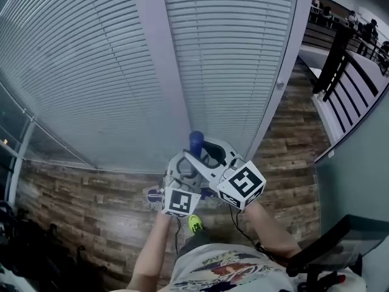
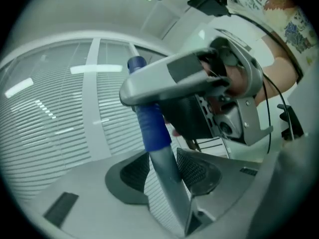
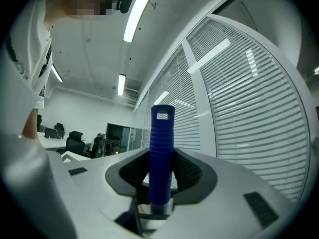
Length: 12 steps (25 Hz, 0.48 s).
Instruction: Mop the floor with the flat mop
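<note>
While blinds (image 1: 91,72) fill view above wood floor (image 1: 79,212), mop (image 1: 196,142) stands upright before person. Left claw (image 2: 164,171) pinches grey pole (image 2: 169,178); right claw (image 3: 162,176) pinches blue grip (image 3: 162,143) above it.

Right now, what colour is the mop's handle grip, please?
Handle grip: blue, best in right gripper view.

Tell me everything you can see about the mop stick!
The mop handle is a grey, metal-looking pole topped by a ribbed blue plastic grip with a small hanging hole. It stands roughly upright before the window blinds. The right gripper clamps the blue grip; the left gripper clamps the grey pole below.
</note>
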### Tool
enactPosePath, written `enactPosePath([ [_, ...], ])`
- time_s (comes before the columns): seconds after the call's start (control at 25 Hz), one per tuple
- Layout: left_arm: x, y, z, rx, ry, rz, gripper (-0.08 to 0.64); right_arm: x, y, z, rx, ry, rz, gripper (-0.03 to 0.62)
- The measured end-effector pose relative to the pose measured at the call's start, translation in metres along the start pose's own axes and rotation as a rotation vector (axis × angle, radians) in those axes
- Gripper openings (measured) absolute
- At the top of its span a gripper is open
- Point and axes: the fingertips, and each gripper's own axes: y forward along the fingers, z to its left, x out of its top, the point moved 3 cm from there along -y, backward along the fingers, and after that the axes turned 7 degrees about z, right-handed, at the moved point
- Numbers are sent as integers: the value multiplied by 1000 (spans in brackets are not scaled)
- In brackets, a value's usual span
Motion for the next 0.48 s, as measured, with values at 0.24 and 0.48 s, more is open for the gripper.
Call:
enactPosePath([
  [0.24, 28, -37, -87, -13, -215, -22, 100, -18, -94, 46, 125, 24, -13, 144],
  [0.48, 37, -61, -147, -29, -256, 101, 98, -32, -154, 81, 167, 33, 3, 145],
])
